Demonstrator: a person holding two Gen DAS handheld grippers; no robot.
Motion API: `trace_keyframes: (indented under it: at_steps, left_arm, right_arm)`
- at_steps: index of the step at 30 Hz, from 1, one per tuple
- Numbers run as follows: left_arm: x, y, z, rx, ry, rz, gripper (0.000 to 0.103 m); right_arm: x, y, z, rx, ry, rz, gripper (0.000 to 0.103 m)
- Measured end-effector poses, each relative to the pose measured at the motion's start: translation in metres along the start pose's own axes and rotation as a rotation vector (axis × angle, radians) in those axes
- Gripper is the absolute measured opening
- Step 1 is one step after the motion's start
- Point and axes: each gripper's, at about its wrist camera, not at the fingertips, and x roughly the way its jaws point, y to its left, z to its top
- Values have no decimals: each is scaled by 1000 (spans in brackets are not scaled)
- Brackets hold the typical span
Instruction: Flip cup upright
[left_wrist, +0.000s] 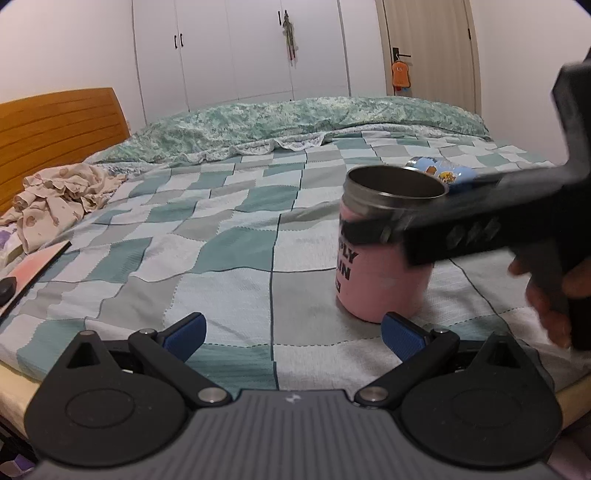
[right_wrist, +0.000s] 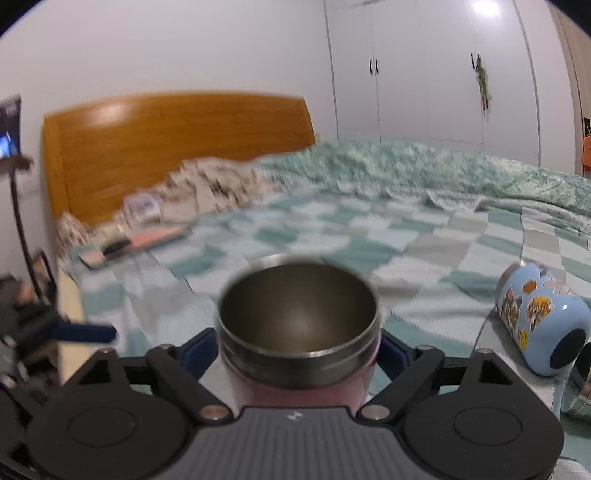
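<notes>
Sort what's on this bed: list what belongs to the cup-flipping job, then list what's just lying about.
Job:
- pink cup, standing mouth-up on the checked bedspread
- right gripper, shut on it
- left gripper, open, holding nothing

Lying about:
- blue sticker bottle, on its side
- crumpled cloth
- green quilt
- pink flat item near the bed's edge

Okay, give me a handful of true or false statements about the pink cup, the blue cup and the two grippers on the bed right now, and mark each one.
1. The pink cup stands mouth up on the bedspread. True.
2. The right gripper is shut around the pink cup. True.
3. The left gripper holds the blue cup. False: it is open and holds nothing.
4. The blue cup stands upright. False: it lies on its side.
5. The pink cup is full of liquid. False: its metal inside looks empty.
</notes>
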Motion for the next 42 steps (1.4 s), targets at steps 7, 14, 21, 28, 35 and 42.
trace_keyframes:
  at_steps: [7,14,21,28,35,42]
  left_arm:
    - [-38,-15,7,-3,-82,-21,103]
    - [-80,-57,9,-22,-204,-88,103]
    - [-116,-108,-6,-77,-283,-131,103]
    - [-122,-143,-34,-120,-293,-100,103]
    - [-115,-154,-55,-106,-305,-37,103]
    - [-102,-154,-65,-106,-297,-23,103]
  right_arm:
    - [-86,4,13,-19,-155,-51,103]
    - [-189,-2,-12,-20,-242,-205,103]
    - [-275,-17,-60,4,-249,-396,103]
    - [-318,-31,-122,75,-252,-507,103]
    - [-321,-38,-157,96,-243,-571,103]
    - [-313,-33,-164,73,-256,-598,103]
